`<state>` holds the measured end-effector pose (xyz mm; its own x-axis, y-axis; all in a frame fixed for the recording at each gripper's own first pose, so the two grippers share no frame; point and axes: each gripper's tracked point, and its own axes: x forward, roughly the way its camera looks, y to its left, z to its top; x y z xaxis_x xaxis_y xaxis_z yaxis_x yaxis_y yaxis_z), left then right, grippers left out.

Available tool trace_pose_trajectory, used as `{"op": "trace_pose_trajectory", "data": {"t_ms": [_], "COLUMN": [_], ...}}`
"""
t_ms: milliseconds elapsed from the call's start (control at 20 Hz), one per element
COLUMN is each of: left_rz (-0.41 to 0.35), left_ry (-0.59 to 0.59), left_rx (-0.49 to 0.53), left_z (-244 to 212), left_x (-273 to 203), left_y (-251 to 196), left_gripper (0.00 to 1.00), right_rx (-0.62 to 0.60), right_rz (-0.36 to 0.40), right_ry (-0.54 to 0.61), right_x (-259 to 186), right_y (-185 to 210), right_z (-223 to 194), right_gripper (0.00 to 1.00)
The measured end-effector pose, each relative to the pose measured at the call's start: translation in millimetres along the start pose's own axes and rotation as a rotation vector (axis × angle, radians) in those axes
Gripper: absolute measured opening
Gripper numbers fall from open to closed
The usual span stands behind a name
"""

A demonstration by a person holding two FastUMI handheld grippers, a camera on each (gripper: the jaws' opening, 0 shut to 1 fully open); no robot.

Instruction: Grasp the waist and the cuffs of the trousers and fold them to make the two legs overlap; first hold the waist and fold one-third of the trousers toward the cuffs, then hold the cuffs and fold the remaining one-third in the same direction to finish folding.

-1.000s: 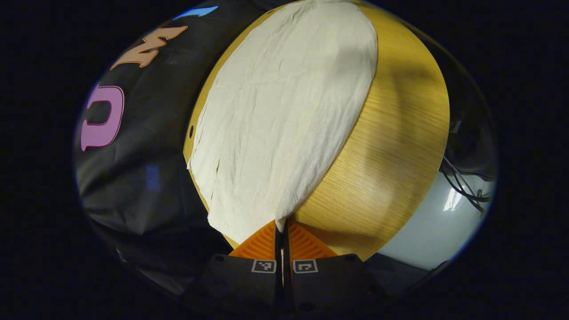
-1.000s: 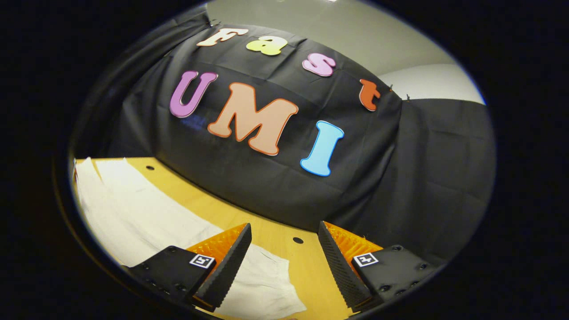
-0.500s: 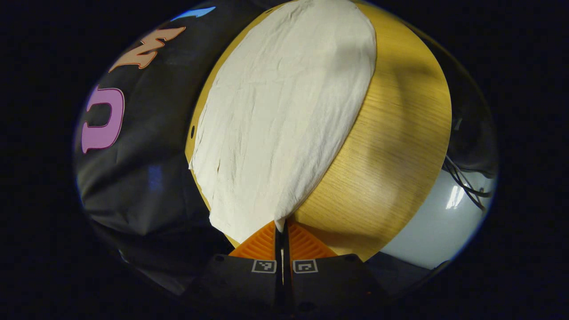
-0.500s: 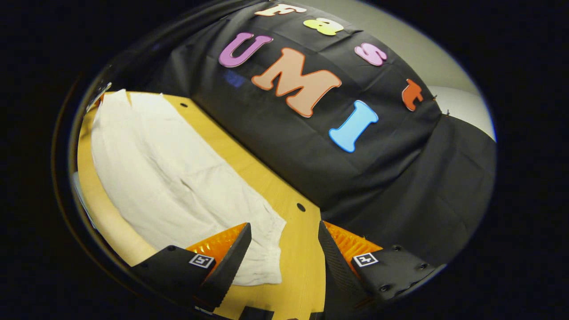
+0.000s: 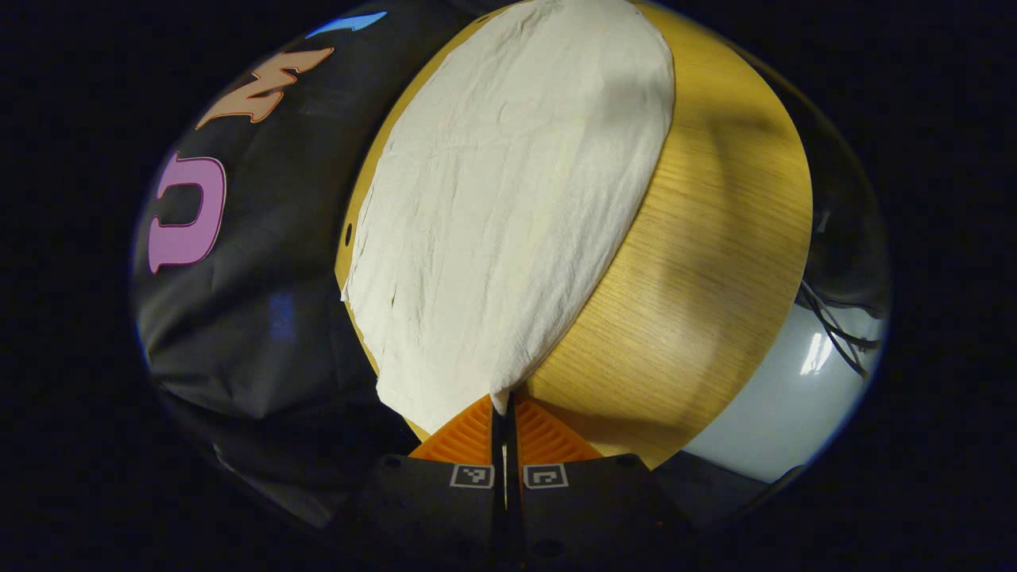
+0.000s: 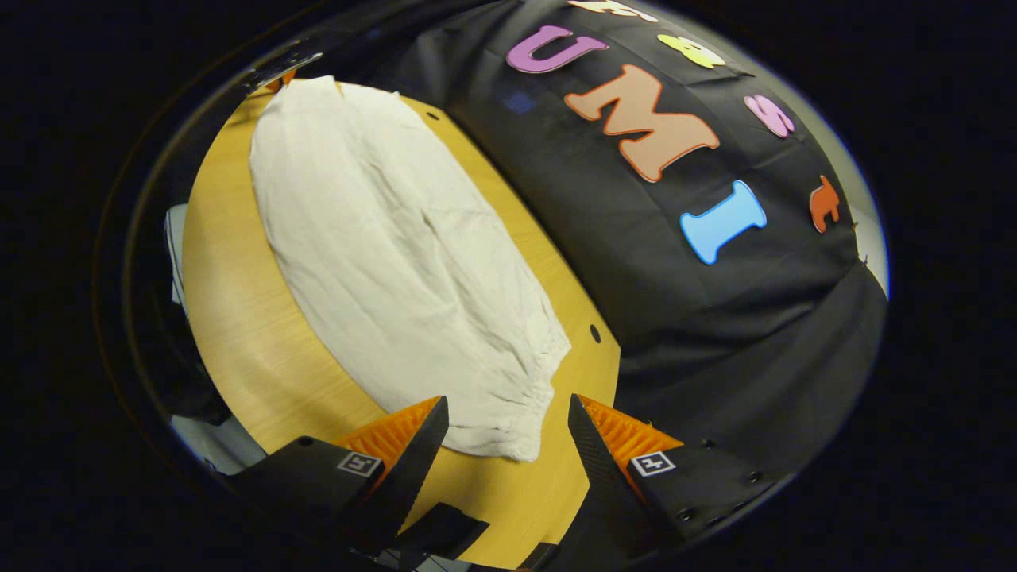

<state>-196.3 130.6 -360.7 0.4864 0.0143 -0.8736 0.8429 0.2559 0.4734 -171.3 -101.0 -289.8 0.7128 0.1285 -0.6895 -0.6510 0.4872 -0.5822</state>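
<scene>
Two views give us the same cream trousers (image 5: 508,206) spread flat along a round-looking wooden bench (image 5: 699,262), with the black cloth wall of the booth behind it. In the left gripper view we see the left gripper (image 5: 504,413) with its fingers (image 5: 477,435) pressed together on a corner of the fabric at the near end of the trousers; the cloth rises to a small point where the fingers pinch it, and from there the garment runs away from us across the bench towards its far edge. The wood lies bare to the right of the trousers, and beyond the bench edge we can make out pale floor (image 5: 763,421) and some dark cables (image 5: 834,326). In the right gripper view the right gripper (image 6: 508,421) has its fingers (image 6: 413,457) spread wide, holding nothing, and the gathered, puckered end of the trousers (image 6: 413,270) sits between them, just ahead of the tips. We cannot tell whether those fingers touch the cloth or the bench (image 6: 238,334) beneath. From here the trousers stretch diagonally up and to the left, lying near the side of the bench next to the wall, with a broad strip of bare wood on the other side. At the far end of the garment, at the top left of this view, a small part of the other gripper (image 6: 282,70) shows at the edge of the fabric.
</scene>
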Motion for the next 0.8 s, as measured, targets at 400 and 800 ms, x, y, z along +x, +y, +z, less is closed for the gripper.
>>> {"op": "trace_pose_trajectory", "data": {"t_ms": [400, 800], "left_rz": [0.003, 0.007], "left_ry": [0.012, 0.019], "left_rx": [-0.010, -0.015], "left_z": [0, 1], "left_x": [1, 0], "left_y": [-1, -2], "left_gripper": [0.00, 0.00], "right_rx": [-0.176, -0.244], "right_rz": [0.113, 0.083], "right_ry": [0.052, 0.026], "right_x": [22, 54], "right_y": [42, 35], "right_z": [-28, -18], "right_gripper": [0.98, 0.94]}}
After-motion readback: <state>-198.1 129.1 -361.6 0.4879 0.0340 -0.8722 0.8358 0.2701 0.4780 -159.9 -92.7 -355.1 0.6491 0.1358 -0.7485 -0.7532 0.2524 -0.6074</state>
